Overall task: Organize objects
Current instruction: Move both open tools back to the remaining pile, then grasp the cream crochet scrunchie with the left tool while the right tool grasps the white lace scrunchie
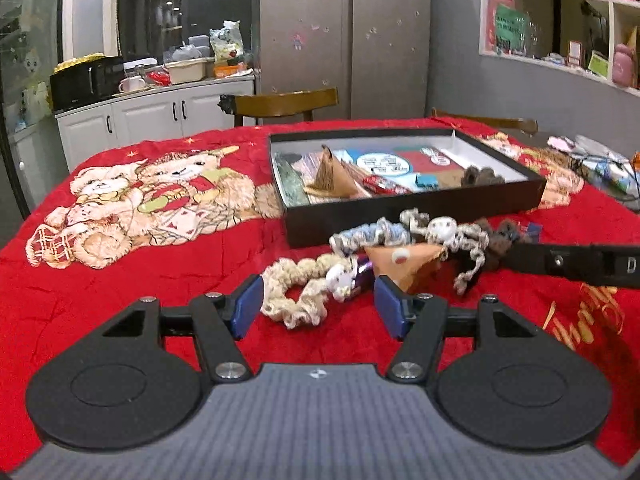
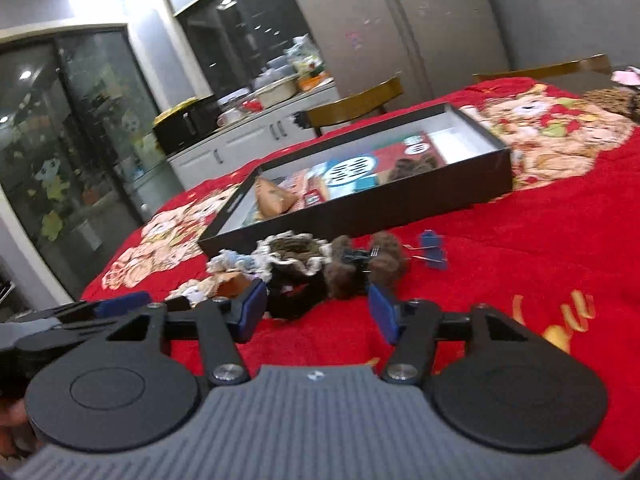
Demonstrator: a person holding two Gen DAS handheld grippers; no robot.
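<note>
Red cloth over a table; black tray as landmark. Before the tray, left to right: cream scrunchie, blue scrunchie, brown scrunchie, blue clip. Left gripper wide open, empty, at the cream scrunchie; right gripper wide open, empty, at the brown scrunchie.

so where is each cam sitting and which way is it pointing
Left wrist: rides on the left gripper, level, facing across the red tablecloth to the cream scrunchie and black box; own open blue-padded fingers show, right gripper enters at right.
Right wrist: rides on the right gripper, tilted, facing the brown scrunchie and black box; own open fingers show, left gripper at lower left.
Shared: box, tablecloth, scrunchie pile, the fridge behind.
</note>
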